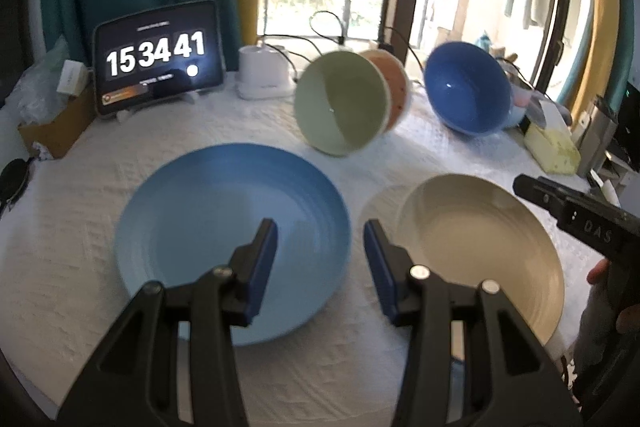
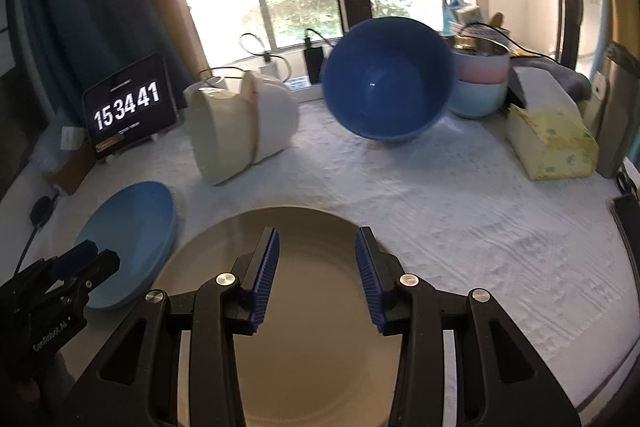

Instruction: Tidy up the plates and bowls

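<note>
A light blue plate (image 1: 224, 227) and a beige plate (image 1: 480, 243) lie side by side on the white cloth. My left gripper (image 1: 320, 239) is open above the blue plate's right rim. My right gripper (image 2: 316, 251) is open and empty above the beige plate (image 2: 312, 327). Behind them a green bowl (image 1: 340, 103) lies on its side, nested with an orange-lined bowl (image 1: 394, 83). A dark blue bowl (image 1: 468, 91) tilts on its side at the back right. The blue plate (image 2: 128, 243) and the left gripper (image 2: 80, 263) show at the left of the right wrist view.
A tablet clock (image 1: 156, 59) stands at the back left beside a cardboard box (image 1: 52, 127). A white charger block (image 1: 264, 71) with cables sits at the back. A yellow tissue box (image 2: 552, 139) and stacked pink and pale blue bowls (image 2: 480, 83) stand at the back right.
</note>
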A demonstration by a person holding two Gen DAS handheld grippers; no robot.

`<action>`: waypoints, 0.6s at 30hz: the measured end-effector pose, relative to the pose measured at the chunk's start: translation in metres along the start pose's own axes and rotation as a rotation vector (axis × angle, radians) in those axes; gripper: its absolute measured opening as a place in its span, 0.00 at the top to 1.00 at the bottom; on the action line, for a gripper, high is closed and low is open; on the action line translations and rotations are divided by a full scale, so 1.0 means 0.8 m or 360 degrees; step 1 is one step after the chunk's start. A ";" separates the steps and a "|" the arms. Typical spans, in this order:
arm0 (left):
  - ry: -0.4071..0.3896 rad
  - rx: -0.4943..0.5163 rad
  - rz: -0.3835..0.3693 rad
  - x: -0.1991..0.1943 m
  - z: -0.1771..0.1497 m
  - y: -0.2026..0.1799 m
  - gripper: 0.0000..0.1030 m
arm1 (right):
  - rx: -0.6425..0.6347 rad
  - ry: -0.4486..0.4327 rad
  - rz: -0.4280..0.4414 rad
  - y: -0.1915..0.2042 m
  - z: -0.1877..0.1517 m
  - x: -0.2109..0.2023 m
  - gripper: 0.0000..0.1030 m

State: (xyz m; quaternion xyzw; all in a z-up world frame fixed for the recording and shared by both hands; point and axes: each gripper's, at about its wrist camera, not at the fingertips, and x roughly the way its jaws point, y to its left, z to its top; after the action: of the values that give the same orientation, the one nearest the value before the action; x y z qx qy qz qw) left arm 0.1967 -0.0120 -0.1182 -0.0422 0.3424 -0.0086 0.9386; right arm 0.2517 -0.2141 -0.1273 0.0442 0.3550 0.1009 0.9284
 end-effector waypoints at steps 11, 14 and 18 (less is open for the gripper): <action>-0.0062 -0.0078 0.0095 -0.008 0.004 0.051 0.55 | -0.0087 0.0022 0.0047 0.046 0.010 0.012 0.59; -0.0073 -0.0107 0.0119 -0.010 0.003 0.068 0.55 | -0.0109 0.0030 0.0059 0.058 0.014 0.017 0.59; -0.0085 -0.0141 0.0152 -0.011 0.002 0.086 0.55 | -0.0140 0.0037 0.0077 0.076 0.016 0.023 0.59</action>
State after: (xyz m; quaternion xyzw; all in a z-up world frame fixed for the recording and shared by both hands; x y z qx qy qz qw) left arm 0.1900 0.0567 -0.1167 -0.0676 0.3190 0.0526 0.9439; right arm 0.2641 -0.1512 -0.1200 0.0109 0.3599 0.1393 0.9225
